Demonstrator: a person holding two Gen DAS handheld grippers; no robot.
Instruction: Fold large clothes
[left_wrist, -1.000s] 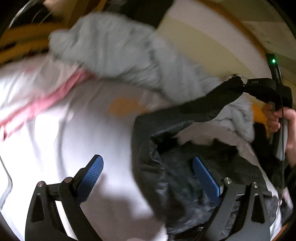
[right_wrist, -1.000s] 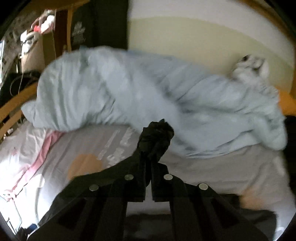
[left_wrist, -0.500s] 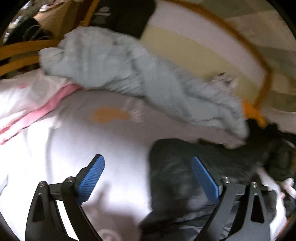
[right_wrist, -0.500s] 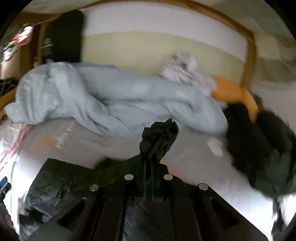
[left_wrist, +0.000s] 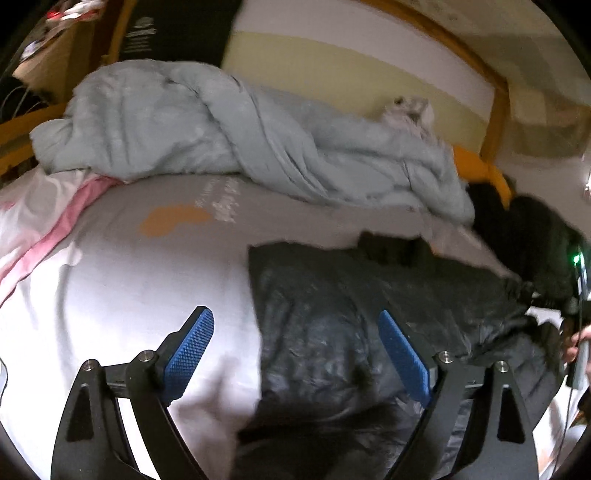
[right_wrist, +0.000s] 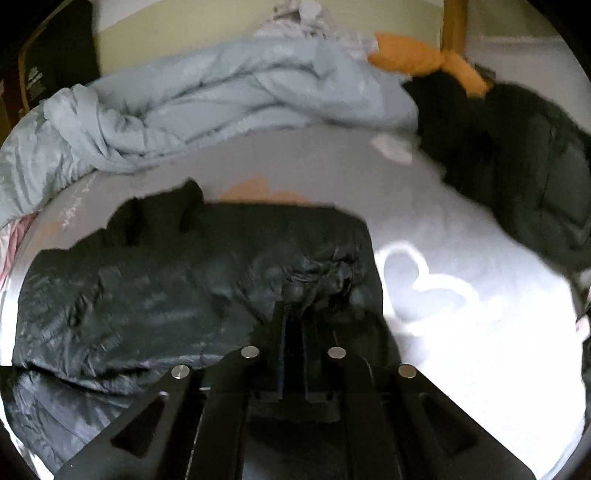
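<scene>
Since the earlier frames the dark padded jacket has come down out of the air and now lies spread across the white bedsheet, and my right gripper has swung low and to the right with it. Its jaws have just been opening: a bunched pinch of the jacket's edge sits at their tips, though I think the pads no longer press on it, and the blur there keeps me from being sure. My left gripper hovers wide apart over the jacket's left edge, one blue pad above bare sheet and the other above dark fabric, holding nothing. In the left view the jacket reaches from near centre out to the right, where a hand shows at the edge. I judge the task to be early: the garment is laid out roughly flat but rumpled, with no fold made yet, so smoothing, turning in the sleeves and folding the body all remain. On the far side the pale blue duvet lies heaped, and another black garment waits at far right.
</scene>
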